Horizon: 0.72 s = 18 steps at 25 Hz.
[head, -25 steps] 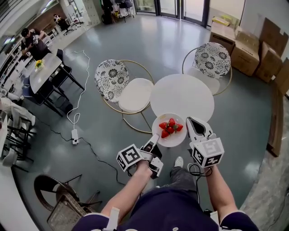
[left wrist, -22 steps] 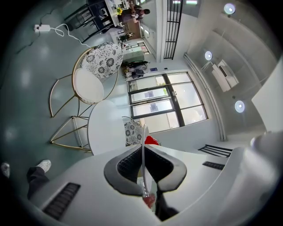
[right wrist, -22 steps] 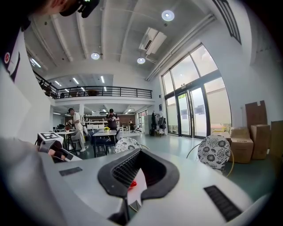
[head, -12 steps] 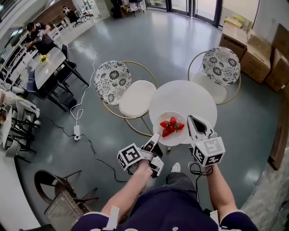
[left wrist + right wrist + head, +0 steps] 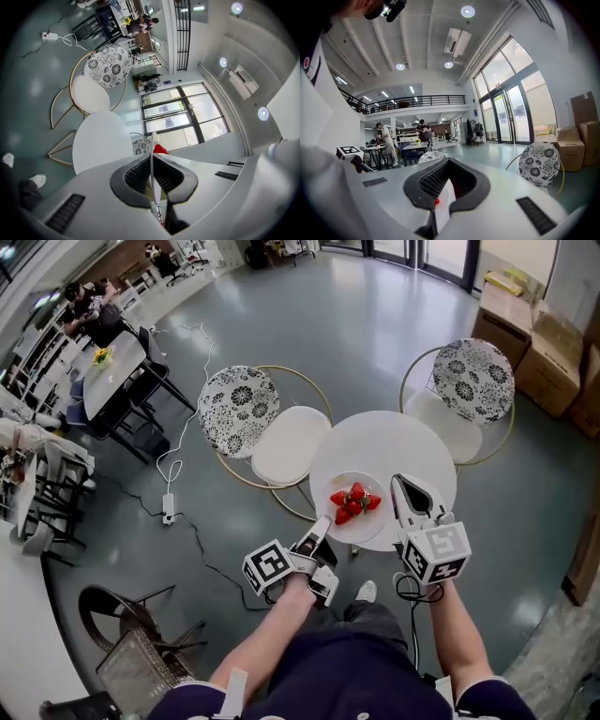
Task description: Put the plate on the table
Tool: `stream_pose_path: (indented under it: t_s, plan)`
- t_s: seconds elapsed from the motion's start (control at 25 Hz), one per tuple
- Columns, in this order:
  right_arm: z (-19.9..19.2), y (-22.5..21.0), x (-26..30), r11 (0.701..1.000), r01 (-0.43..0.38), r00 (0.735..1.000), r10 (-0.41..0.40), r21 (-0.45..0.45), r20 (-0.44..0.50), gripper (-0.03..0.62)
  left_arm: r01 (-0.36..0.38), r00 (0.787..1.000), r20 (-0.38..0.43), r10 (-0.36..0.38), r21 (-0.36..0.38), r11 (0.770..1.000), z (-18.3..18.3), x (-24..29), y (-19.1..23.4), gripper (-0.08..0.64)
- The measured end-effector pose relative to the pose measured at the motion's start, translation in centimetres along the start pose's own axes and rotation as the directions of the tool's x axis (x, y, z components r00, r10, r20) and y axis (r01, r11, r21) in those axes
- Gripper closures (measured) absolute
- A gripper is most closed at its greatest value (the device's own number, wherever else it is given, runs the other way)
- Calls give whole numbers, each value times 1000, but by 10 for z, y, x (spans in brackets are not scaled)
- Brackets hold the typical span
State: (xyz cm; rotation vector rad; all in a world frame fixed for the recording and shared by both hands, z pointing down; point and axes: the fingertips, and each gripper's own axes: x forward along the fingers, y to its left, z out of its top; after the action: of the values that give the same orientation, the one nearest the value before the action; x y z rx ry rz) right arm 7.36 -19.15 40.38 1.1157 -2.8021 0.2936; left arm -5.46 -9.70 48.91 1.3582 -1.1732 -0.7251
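A white plate with several strawberries is held level over the near part of the round white table. My left gripper is shut on the plate's near left rim. In the left gripper view the rim runs edge-on between the ribbed pads, with a strawberry beyond. My right gripper is shut on the right rim, and the right gripper view shows the plate pinched in my right gripper. I cannot tell if the plate touches the table.
Two patterned round-backed chairs stand by the table, one at the left, one behind it. Cardboard boxes sit at the far right. A cable with a power strip lies on the floor at left, a wicker chair near me.
Both grippers have carried the plate forward, from hanging past the table's near edge to over the tabletop. Both grips are unchanged.
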Motion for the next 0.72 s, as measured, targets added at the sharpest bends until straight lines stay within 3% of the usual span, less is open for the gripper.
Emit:
stream_pose_path:
  t_s: [0.36, 0.72]
  plan:
    - [-4, -11, 18, 1000, 21, 1000, -21, -1, -14, 588, -20, 999, -41, 21, 24, 999, 14, 31, 14, 545]
    - [-8, -16, 31, 989, 143, 988, -145, -34, -49, 589, 5, 986, -166, 2, 45, 999, 34, 52, 18, 545]
